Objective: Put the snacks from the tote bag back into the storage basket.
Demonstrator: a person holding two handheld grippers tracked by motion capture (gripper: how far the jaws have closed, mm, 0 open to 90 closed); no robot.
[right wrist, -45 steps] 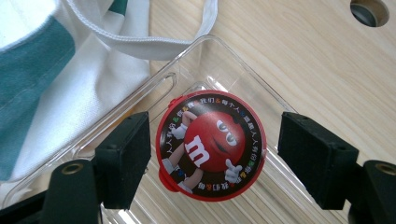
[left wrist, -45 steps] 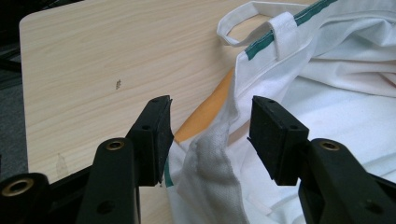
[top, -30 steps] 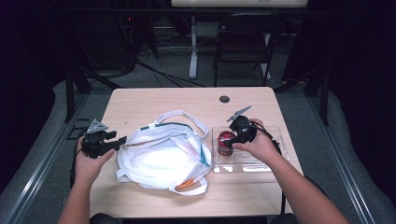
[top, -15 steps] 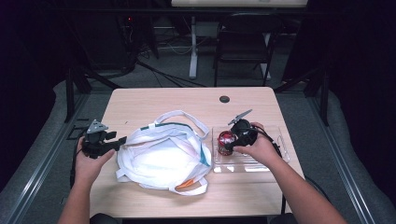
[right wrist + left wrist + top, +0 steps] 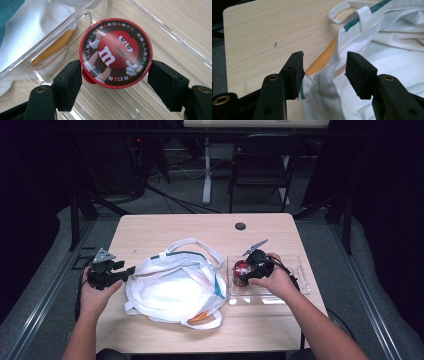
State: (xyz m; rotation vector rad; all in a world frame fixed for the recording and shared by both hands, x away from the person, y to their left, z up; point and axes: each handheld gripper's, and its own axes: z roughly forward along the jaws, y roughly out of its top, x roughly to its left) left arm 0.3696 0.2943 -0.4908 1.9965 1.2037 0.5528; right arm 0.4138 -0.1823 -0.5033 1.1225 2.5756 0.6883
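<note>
The right gripper point(image 5: 113, 82) stands over a red tub point(image 5: 115, 53) with its jaws spread to either side of the lid. The left pad sits just at the lid's rim and the right pad shows a thin gap, so whether they press on it I cannot tell. The lid bears a red candy figure with a white "m" (ringed by small coloured lettering). The tub sits in a clear tray point(image 5: 175, 40), near the tray's left end in the high view, where the right gripper point(image 5: 250, 269) meets the tub point(image 5: 241, 271) and the hand point(image 5: 274, 279) rests over the tray point(image 5: 300, 281).

The left gripper point(image 5: 324, 72) has its jaws wide apart, and a fold of the white bag point(image 5: 325, 85) rises between them without either pad pressing it. The bag point(image 5: 172, 287) lies slumped in the middle of the table point(image 5: 200, 227), its green-edged handles spread toward the far side and an orange patch at its near edge. In the high view the left gripper point(image 5: 127, 270) is at the bag's left edge, held by the left hand point(image 5: 97, 290). Bag and tray lie just beside each other.
</note>
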